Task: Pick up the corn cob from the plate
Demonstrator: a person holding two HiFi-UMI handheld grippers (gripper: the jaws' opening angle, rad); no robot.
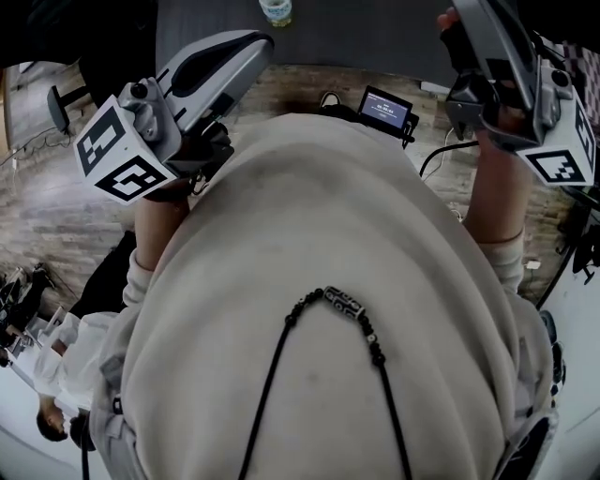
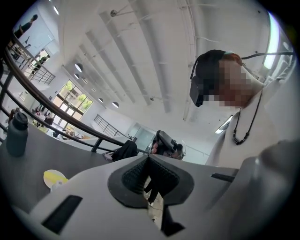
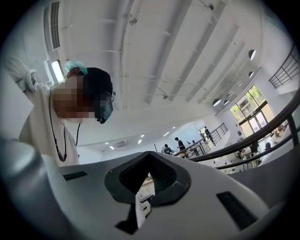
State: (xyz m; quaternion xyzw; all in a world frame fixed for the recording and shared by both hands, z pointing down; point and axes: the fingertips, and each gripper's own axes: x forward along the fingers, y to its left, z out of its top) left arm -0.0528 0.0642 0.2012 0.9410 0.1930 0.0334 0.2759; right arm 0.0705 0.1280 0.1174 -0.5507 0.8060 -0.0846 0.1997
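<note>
In the left gripper view a yellow piece that may be the corn cob (image 2: 53, 177) lies on a white plate (image 2: 60, 183) on a grey table (image 2: 33, 161), low at the left, far from both grippers. My left gripper (image 2: 149, 161) is held up roughly level, its jaws together with nothing between them. The right gripper (image 3: 151, 158) is also raised, shut and empty. In the head view the left gripper (image 1: 246, 45) sits at the upper left and the right gripper (image 1: 469, 14) at the upper right, either side of the person's cream sweater.
A dark bottle (image 2: 16, 133) stands on the grey table at the left. A railing (image 2: 56, 110) runs behind it. The head view shows a wood floor (image 1: 56, 206), a small screen device (image 1: 384, 109), cables and a bottle (image 1: 277, 11) at the top edge.
</note>
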